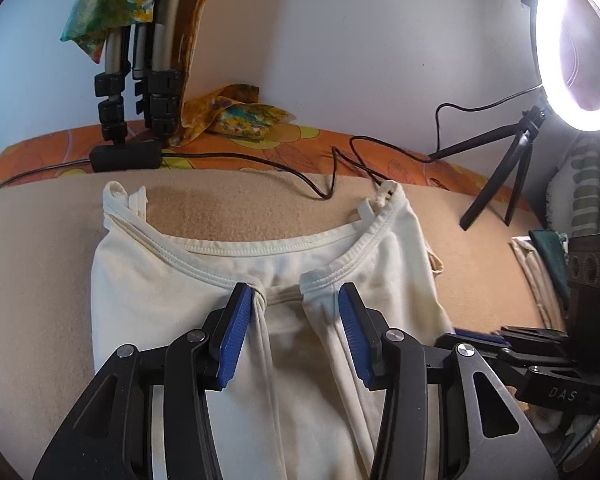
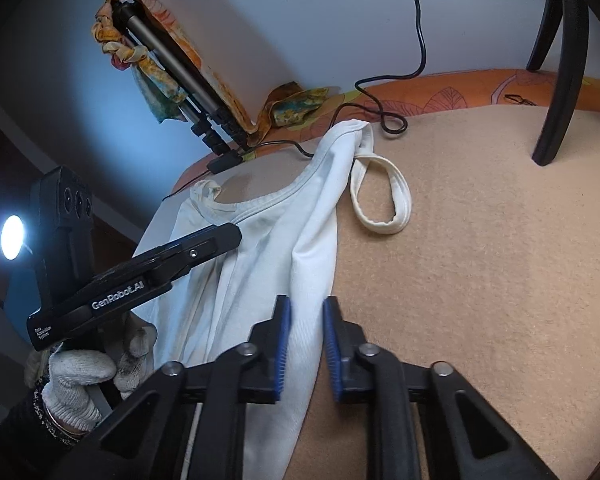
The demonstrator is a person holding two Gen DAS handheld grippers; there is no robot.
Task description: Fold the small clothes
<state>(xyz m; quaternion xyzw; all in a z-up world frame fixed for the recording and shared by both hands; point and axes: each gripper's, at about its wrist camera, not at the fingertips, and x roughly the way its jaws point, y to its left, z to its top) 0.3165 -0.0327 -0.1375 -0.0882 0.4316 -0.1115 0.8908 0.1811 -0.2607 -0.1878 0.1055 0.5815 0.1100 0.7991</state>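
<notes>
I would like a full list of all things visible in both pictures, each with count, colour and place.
top: one, cream, spread on the blanket
blanket: one, beige, under the top
sheet: one, orange patterned, behind the blanket
ring light: one, lit white, far right
cables: at least two, black, across the sheet
tripod legs: several, silver-black, far left
patterned cloth: one, green-yellow, draped over the tripod legs
left claw: one, black and blue, open over the top
right claw: one, black and blue, open at top's edge
gloved hand: one, white glove, holding the left claw's handle
</notes>
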